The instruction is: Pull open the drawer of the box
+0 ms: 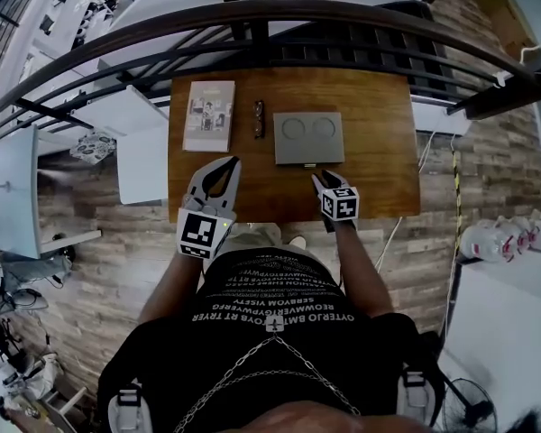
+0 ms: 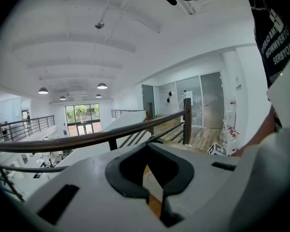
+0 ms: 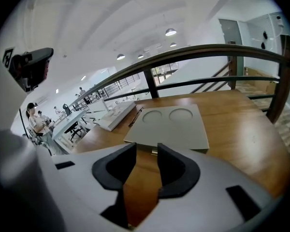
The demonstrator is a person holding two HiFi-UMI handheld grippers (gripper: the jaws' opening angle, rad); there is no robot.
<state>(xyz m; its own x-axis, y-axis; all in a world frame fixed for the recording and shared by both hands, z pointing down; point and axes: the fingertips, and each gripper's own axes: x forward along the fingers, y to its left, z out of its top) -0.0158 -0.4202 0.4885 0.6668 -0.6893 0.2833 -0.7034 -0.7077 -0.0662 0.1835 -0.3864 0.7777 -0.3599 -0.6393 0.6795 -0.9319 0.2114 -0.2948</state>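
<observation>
Book (image 1: 209, 115) and, perhaps, glasses (image 1: 260, 119) beside box (image 1: 308, 137)

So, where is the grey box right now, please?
In the head view the grey box lies on the table, right of the booklet, with the right gripper just short of its near edge.

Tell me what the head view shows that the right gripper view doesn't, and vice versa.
Head view only: the left tongs and the person's black shirt. Right gripper view only: ceiling lamps and the gap between the jaws of the right tongs, bare wood showing through. Both: grey box, book, wooden table, railing.
</observation>
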